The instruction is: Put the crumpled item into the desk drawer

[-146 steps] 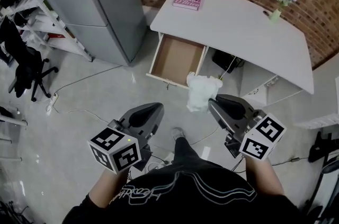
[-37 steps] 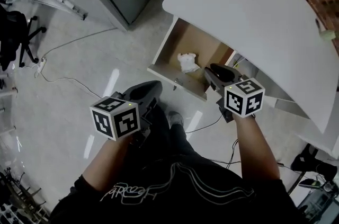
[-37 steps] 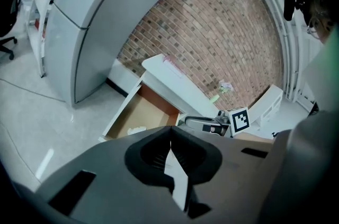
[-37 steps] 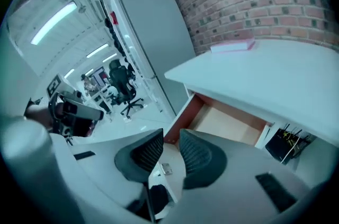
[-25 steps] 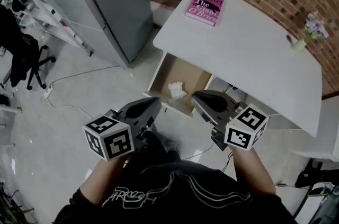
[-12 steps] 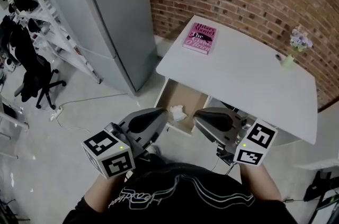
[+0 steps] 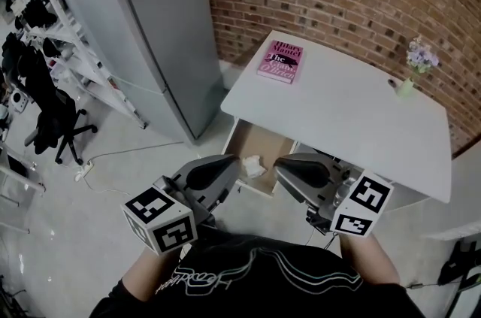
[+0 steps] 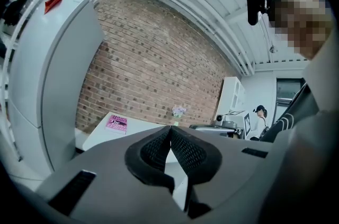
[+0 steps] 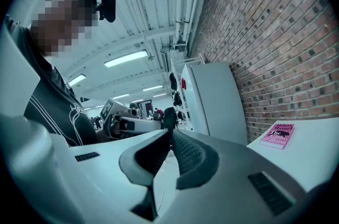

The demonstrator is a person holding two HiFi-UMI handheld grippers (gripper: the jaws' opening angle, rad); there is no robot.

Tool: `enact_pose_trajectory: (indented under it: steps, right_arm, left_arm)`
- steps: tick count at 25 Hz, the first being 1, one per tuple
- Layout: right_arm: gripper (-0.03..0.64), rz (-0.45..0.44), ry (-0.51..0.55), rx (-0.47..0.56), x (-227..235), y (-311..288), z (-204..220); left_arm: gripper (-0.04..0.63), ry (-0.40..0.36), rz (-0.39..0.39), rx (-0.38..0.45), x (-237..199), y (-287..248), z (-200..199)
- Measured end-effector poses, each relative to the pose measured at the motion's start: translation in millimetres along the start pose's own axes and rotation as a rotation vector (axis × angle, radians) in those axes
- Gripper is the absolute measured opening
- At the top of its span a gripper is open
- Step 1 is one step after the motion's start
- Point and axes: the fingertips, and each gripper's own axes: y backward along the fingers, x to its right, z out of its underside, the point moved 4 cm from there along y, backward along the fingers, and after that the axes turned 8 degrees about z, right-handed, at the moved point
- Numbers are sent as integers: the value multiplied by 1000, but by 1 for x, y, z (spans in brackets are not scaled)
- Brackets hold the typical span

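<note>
Facing the white desk [image 7: 346, 113], I hold both grippers low before its drawer [image 7: 254, 143], which stands open at my 12 o'clock. The crumpled item [image 7: 253, 167] lies white on the drawer floor, near the front edge. My left gripper [image 7: 230, 163], at the item's 9 o'clock, has its jaws pressed together on nothing. My right gripper [image 7: 281, 166], at the item's 3 o'clock, is closing its jaws, the pads meeting with nothing between them. A pink book [image 7: 279, 61] lies at the desktop's 11 o'clock corner.
</note>
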Motion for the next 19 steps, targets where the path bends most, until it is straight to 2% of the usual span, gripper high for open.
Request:
enact_pose_trajectory:
  steps: [19]
  right_arm:
    - [55,67,-36,-5,15,3,11]
  left_arm:
    - [21,45,43,-43,-9,-18,10]
